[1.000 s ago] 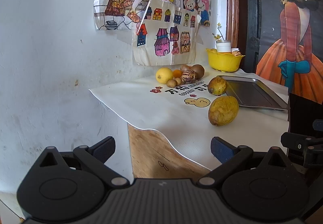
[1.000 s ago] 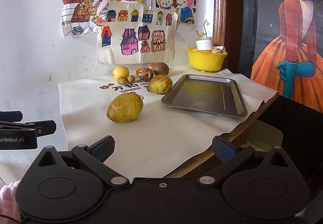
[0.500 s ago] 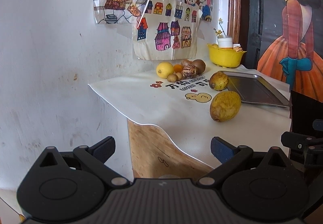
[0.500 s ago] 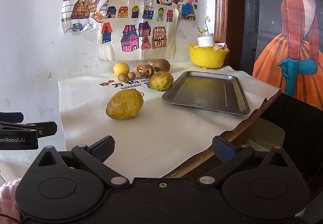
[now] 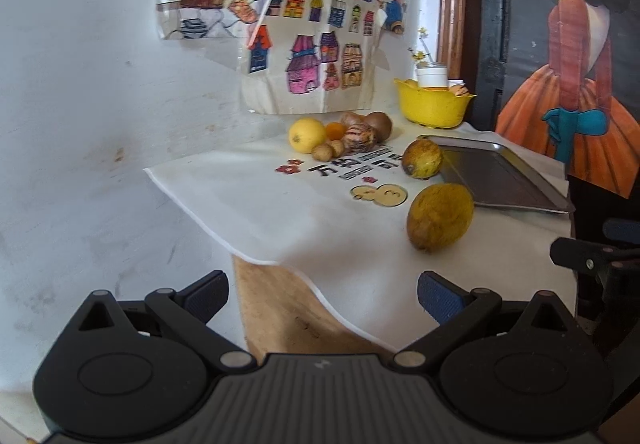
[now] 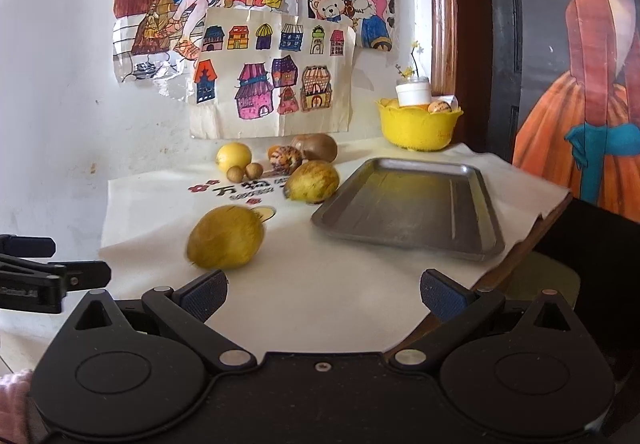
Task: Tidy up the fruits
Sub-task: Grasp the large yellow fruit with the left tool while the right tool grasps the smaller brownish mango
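Both grippers nearer the metal tray (image 6: 404, 203) than before. Left gripper (image 5: 322, 294) and right gripper (image 6: 324, 290) jaws apart, empty. Large yellow-green fruit (image 6: 226, 238) lies left of tray, now closer to right gripper.

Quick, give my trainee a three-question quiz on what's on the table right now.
1. True or false: the tray holds fruit.
2. Which lies nearest the right gripper? A) lemon B) big mango C) yellow bowl
3. What state are both grippers' jaws in, the left gripper included?

Key:
1. False, it is bare.
2. B
3. Open, holding nothing.
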Motion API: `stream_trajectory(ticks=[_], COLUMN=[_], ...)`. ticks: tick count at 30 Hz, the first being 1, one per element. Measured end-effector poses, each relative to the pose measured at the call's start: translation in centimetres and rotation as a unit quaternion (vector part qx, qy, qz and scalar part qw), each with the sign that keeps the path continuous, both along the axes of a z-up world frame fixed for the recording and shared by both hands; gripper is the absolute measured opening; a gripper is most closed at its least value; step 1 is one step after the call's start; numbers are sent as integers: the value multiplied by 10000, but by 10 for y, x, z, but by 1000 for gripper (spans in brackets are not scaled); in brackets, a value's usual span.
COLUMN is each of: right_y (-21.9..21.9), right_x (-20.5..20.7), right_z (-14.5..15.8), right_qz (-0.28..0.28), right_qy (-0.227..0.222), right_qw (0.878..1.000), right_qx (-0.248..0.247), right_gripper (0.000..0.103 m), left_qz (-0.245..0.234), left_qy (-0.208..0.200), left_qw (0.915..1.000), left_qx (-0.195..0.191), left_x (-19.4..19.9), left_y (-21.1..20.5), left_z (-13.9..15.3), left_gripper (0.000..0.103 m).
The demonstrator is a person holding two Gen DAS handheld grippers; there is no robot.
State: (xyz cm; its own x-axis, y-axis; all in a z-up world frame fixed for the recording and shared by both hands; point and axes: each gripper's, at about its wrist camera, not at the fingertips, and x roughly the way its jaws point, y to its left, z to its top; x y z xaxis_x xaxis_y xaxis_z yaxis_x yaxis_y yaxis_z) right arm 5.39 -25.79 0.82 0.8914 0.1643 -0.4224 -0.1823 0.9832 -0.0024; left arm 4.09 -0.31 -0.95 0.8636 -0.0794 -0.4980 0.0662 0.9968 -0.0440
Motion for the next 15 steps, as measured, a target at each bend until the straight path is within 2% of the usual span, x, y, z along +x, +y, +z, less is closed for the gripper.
stream_trajectory(ticks=[6, 15], right_y=[-15, -29], right_x=[36, 111], right_z=[8, 32], right_qz=[293, 1131], right_qy=[32, 379], right_qw=[9995, 9929], right_qx=[-59, -37], right_gripper=[103, 103], left_qz=[-645, -1408], left_qy=[-40, 54], left_qw=[9979, 9893], left_qx=[5, 377], left_x=[26, 73], left_y=[-9, -38], left_z=[2, 6], left_gripper=[103, 103])
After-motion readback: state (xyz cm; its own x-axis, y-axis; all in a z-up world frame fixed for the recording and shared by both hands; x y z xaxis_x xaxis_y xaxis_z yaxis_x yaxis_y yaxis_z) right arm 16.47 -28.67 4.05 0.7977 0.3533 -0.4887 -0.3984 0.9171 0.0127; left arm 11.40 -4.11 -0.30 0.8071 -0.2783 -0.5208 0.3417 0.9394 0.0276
